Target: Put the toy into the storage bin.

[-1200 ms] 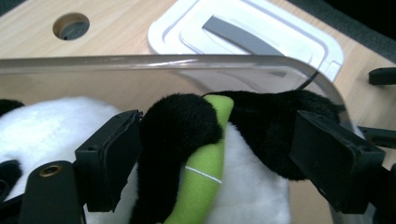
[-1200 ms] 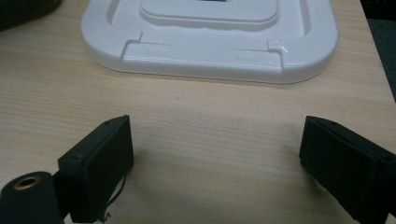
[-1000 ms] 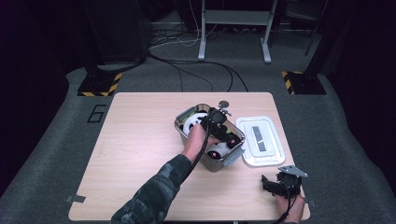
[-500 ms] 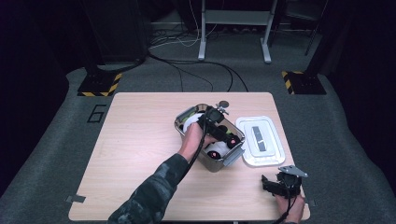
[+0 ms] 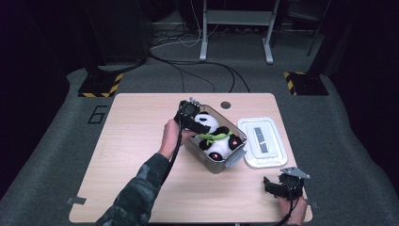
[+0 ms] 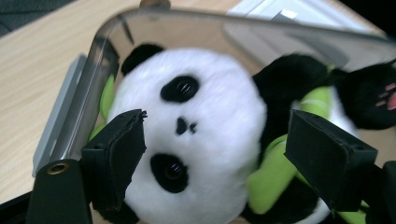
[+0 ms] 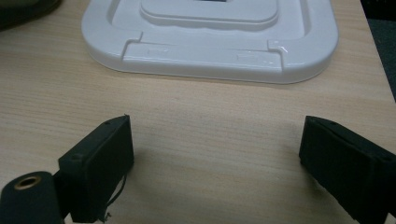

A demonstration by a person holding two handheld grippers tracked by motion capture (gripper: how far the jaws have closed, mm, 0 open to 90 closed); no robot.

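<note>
A plush panda (image 5: pixel 214 136) with a green bamboo piece lies in a clear plastic bin (image 5: pixel 215 165) in the middle of the table. My left gripper (image 5: pixel 202 126) hovers at the bin's left end, over the panda's head. In the left gripper view the panda (image 6: pixel 205 126) faces up inside the bin (image 6: pixel 93 93), and the left gripper (image 6: pixel 215 158) is open with its pads off the plush; its jaws have just closed a little. My right gripper (image 5: pixel 277 184) rests open near the table's front right corner, nothing between the jaws (image 7: pixel 215 168).
The bin's white lid (image 5: pixel 261 141) lies flat to the right of the bin, just ahead of my right gripper (image 7: pixel 210 37). The wooden table (image 5: pixel 131 141) has bare room on its left half. Cables and stands sit on the floor behind.
My left hand and gripper have moved left from over the middle of the bin to its left end, uncovering the panda. The right gripper has stayed put.
</note>
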